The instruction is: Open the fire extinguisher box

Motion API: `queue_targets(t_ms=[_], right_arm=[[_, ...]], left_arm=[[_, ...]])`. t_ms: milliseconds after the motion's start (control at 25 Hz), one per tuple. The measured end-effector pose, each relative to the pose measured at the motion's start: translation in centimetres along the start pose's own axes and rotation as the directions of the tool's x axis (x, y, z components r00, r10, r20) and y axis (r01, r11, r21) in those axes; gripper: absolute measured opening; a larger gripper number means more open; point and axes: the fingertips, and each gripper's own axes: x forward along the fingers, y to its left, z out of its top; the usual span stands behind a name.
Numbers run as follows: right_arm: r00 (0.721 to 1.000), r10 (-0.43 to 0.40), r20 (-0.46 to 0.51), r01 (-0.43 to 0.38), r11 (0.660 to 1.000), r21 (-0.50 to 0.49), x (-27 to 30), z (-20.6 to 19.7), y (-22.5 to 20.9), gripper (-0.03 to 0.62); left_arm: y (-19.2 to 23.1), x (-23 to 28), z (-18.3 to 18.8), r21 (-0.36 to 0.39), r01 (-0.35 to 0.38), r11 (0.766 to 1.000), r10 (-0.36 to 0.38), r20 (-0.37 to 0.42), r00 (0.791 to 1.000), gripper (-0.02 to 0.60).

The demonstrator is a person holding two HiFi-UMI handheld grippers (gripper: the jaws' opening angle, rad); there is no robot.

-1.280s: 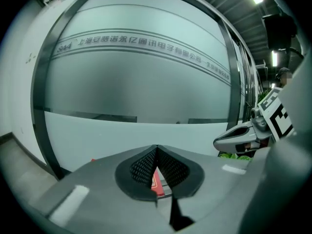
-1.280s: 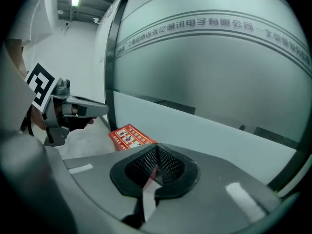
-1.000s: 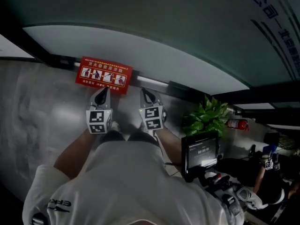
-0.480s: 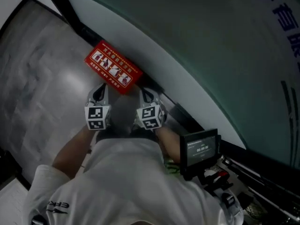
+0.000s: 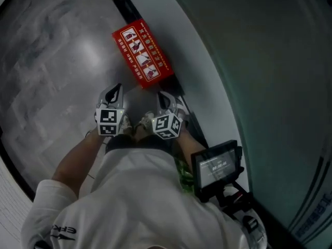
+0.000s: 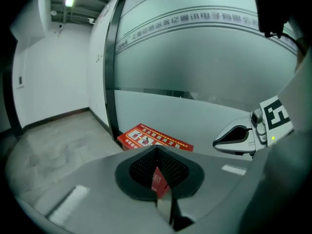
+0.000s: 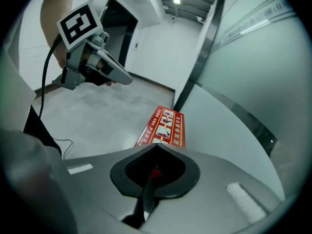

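The red fire extinguisher box (image 5: 142, 54) stands on the grey floor against the frosted glass wall, its lid with pictograms facing up and closed. It also shows as the red box (image 6: 155, 138) in the left gripper view and the red box (image 7: 162, 127) in the right gripper view. My left gripper (image 5: 114, 91) hangs a little short of the box's near end, jaws together with nothing in them. My right gripper (image 5: 162, 96) is beside it, near the box's near corner, also shut and empty. Neither touches the box.
A frosted glass wall (image 5: 228, 61) with a dark frame post (image 6: 111, 82) runs along the right. Grey stone floor (image 5: 46, 61) spreads to the left. A small screen (image 5: 215, 167) hangs at my waist. A cable (image 7: 46, 106) trails from the left gripper.
The view has swung, so the box now lies further up and steeper in the head view. Both grippers stay side by side and shut, just short of the box.
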Motion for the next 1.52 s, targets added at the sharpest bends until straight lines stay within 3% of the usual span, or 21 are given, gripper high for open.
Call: queue_targets(t_ms=[160, 400, 480, 640, 840, 960, 1520], right_arm=[[0.999, 0.041, -0.007, -0.041, 0.988, -0.150, 1.1, -0.1, 1.9, 0.017], [0.992, 0.119, -0.031, -0.121, 0.905, -0.408, 5.9, -3.0, 6.7, 0.243], [0.991, 0.127, -0.042, -0.132, 0.869, -0.477, 8.1, -4.2, 7.8, 0.286], [0.992, 0.099, -0.082, -0.128, 0.813, -0.568, 11.2, -5.2, 8.1, 0.318], [0.997, 0.045, -0.058, -0.072, 0.760, -0.646, 13.6, -4.6, 7.8, 0.296], [0.999, 0.024, -0.042, -0.046, 0.756, -0.652, 13.8, -4.6, 7.8, 0.238], [0.998, 0.054, -0.024, -0.058, 0.820, -0.570, 10.6, -2.6, 7.5, 0.164]], left_arm=[[0.1, -0.7, -1.9, -0.027, -0.028, 0.999, 0.027, -0.025, 0.999, 0.003], [-0.2, -0.7, -7.0, -0.064, -0.069, 0.996, 0.064, -0.073, 0.995, 0.003], [-0.2, -0.3, -8.4, -0.079, -0.077, 0.994, 0.070, -0.088, 0.994, 0.002], [-0.3, -0.4, -10.2, -0.107, -0.081, 0.991, 0.071, -0.100, 0.993, 0.003], [-0.1, 0.8, -11.6, -0.105, -0.068, 0.992, 0.058, -0.092, 0.994, 0.002], [-0.2, 1.2, -11.9, -0.112, -0.069, 0.991, 0.059, -0.090, 0.994, 0.003], [0.9, 1.0, -11.2, -0.096, -0.056, 0.994, 0.050, -0.070, 0.996, 0.003]])
